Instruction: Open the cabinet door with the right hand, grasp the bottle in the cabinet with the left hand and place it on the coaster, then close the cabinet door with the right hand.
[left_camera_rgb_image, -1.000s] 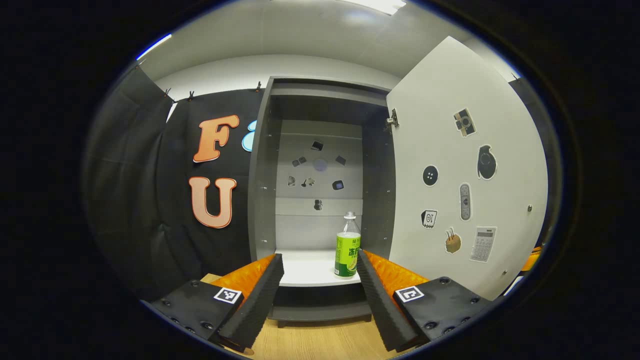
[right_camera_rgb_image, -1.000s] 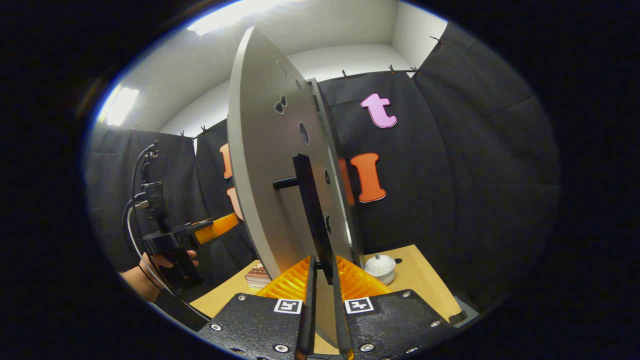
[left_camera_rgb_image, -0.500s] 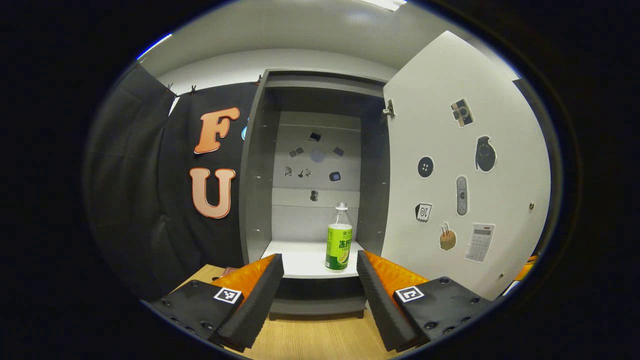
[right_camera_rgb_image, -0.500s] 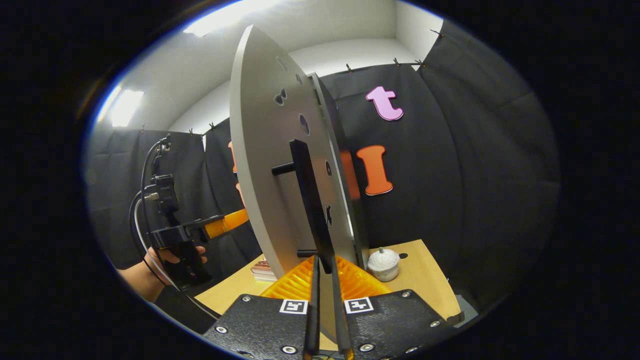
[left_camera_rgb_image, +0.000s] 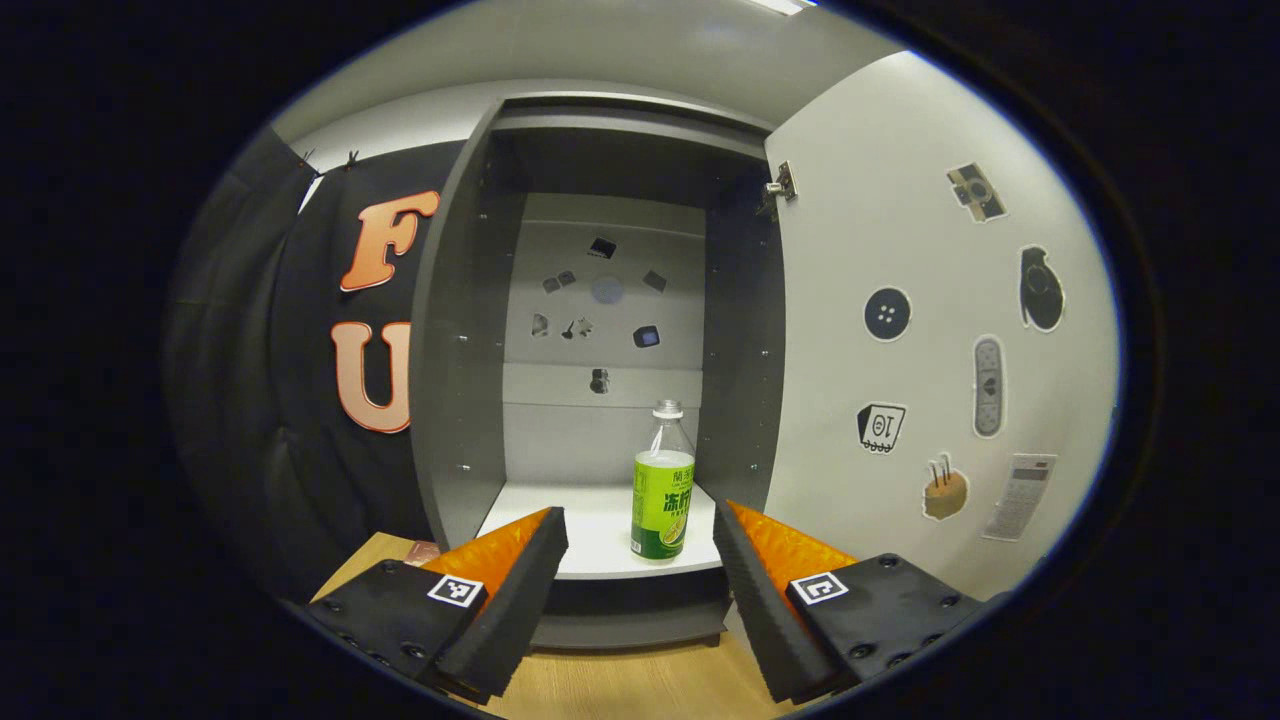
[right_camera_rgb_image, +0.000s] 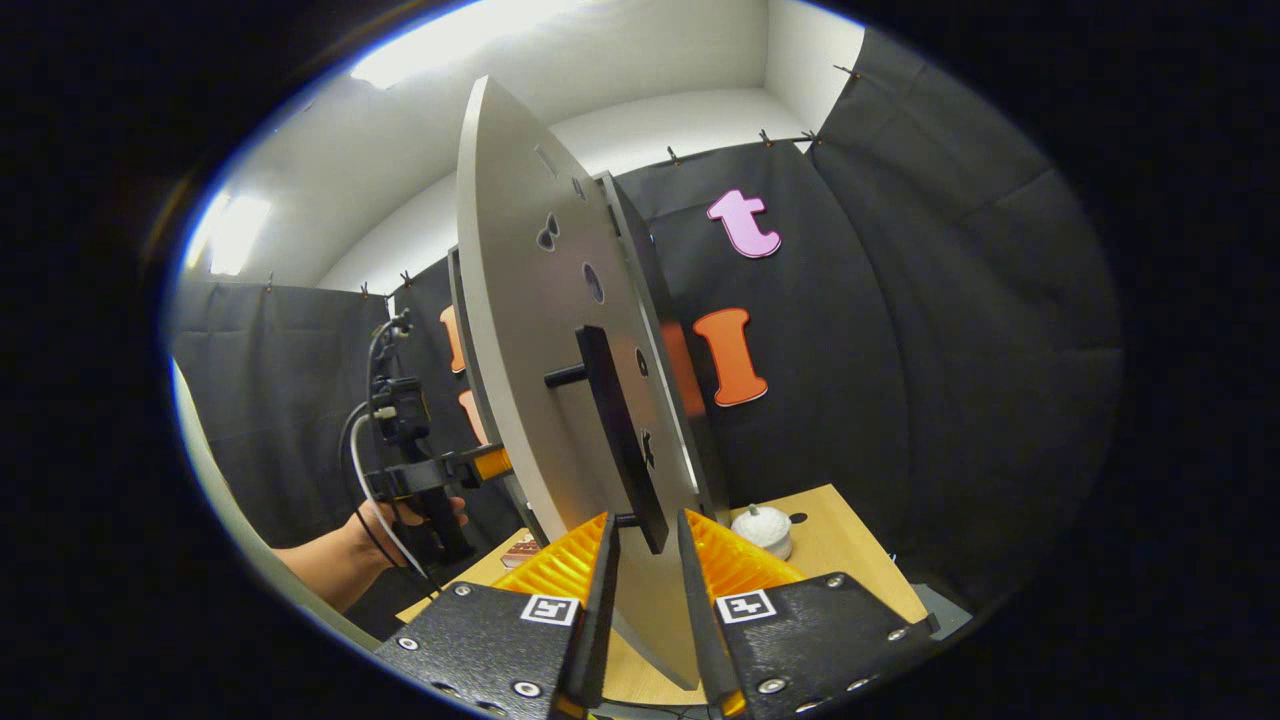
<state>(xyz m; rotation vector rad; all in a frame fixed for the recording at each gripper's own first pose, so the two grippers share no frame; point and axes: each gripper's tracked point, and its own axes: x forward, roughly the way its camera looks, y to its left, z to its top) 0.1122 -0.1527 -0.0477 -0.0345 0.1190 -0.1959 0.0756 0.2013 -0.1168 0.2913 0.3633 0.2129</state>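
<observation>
Bottle (left_camera_rgb_image: 661, 495) upright at shelf (left_camera_rgb_image: 600, 545) front edge; left gripper (left_camera_rgb_image: 640, 545) open. Right gripper (right_camera_rgb_image: 647, 545) parted astride handle (right_camera_rgb_image: 622, 440), door (right_camera_rgb_image: 530, 330) open.

A bottle (left_camera_rgb_image: 661, 495) stands upright on the white cabinet shelf (left_camera_rgb_image: 590, 530), above the wooden table (left_camera_rgb_image: 640, 685).

The door sticker (left_camera_rgb_image: 880, 427) reads "10".

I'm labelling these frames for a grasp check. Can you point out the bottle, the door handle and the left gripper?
bottle (left_camera_rgb_image: 662, 505): left gripper view, on its green label.
door handle (right_camera_rgb_image: 620, 440): right gripper view, on the dark vertical bar.
left gripper (left_camera_rgb_image: 640, 545): left gripper view, midway between its fingertips.
</observation>
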